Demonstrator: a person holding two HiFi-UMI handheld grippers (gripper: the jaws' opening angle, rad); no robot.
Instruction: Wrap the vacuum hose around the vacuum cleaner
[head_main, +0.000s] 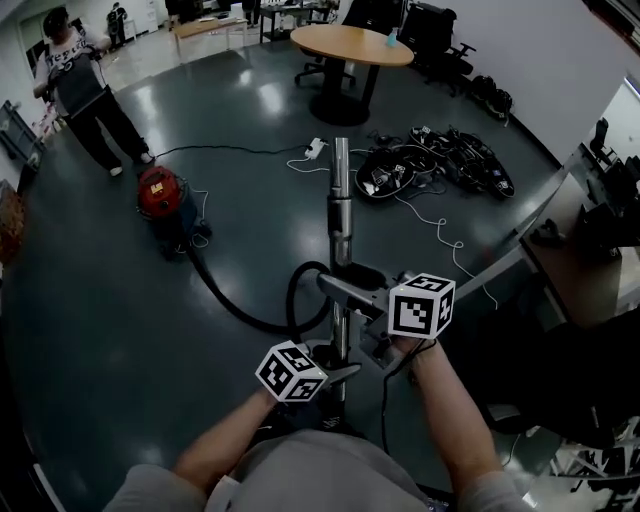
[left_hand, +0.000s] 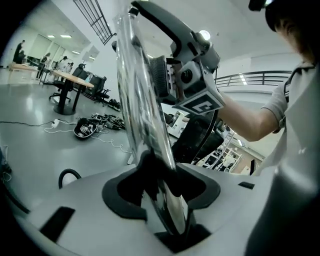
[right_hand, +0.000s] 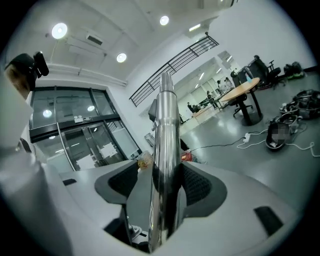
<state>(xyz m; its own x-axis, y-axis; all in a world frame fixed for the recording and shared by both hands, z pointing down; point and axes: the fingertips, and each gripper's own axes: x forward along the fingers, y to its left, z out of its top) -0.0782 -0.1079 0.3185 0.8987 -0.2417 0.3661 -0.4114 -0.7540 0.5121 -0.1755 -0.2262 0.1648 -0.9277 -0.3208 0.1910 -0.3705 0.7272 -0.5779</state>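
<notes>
Over floor (head_main: 90, 330), left hand-held gripper (left_hand: 160, 175) clamps metal wand (left_hand: 137, 100); right hand-held gripper (right_hand: 167, 185) open around it; vacuum (head_main: 162, 188) label (head_main: 150, 198) illegible

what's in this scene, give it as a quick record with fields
tube: chrome, upright, between both tongs
left tongs: closed on the tube, lower down
right tongs: open around the tube, higher up
vacuum: red, on the floor, far left
hose: black, lies on the floor from vacuum to tube, not wrapped
person: stands beyond the vacuum
</notes>
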